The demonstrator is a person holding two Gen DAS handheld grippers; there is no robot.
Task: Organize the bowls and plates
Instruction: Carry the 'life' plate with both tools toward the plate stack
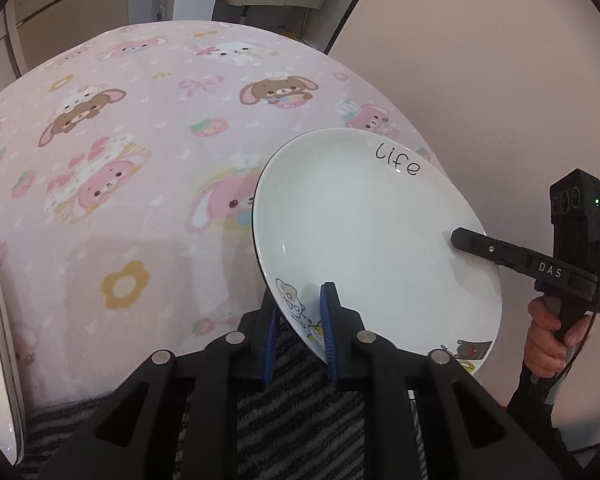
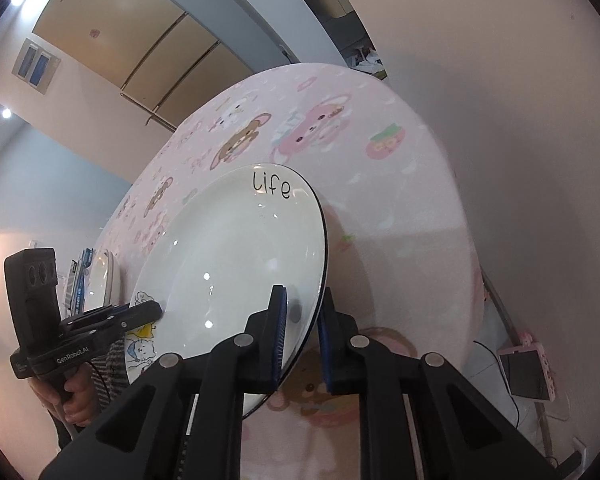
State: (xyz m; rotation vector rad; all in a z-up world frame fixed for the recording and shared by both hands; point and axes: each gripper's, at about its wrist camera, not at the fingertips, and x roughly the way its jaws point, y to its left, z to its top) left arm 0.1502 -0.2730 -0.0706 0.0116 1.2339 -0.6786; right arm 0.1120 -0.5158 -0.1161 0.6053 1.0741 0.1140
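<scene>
The white plate (image 1: 364, 232) is clamped at opposite rims by the left gripper (image 1: 300, 320) and the right gripper (image 2: 302, 332) — held above the pink tablecloth (image 1: 140, 160). It should be kept level, both grips equal — lowered together.

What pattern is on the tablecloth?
Pink tablecloth with cartoon bunnies, bears and flowers; clearest in the left wrist view.

The round white ceramic plate (image 1: 364, 236) reads "Life" near its far rim; the black right gripper (image 1: 456, 238) reads "DAS", the black left gripper (image 2: 156, 312) "GenRobot.AI".
</scene>
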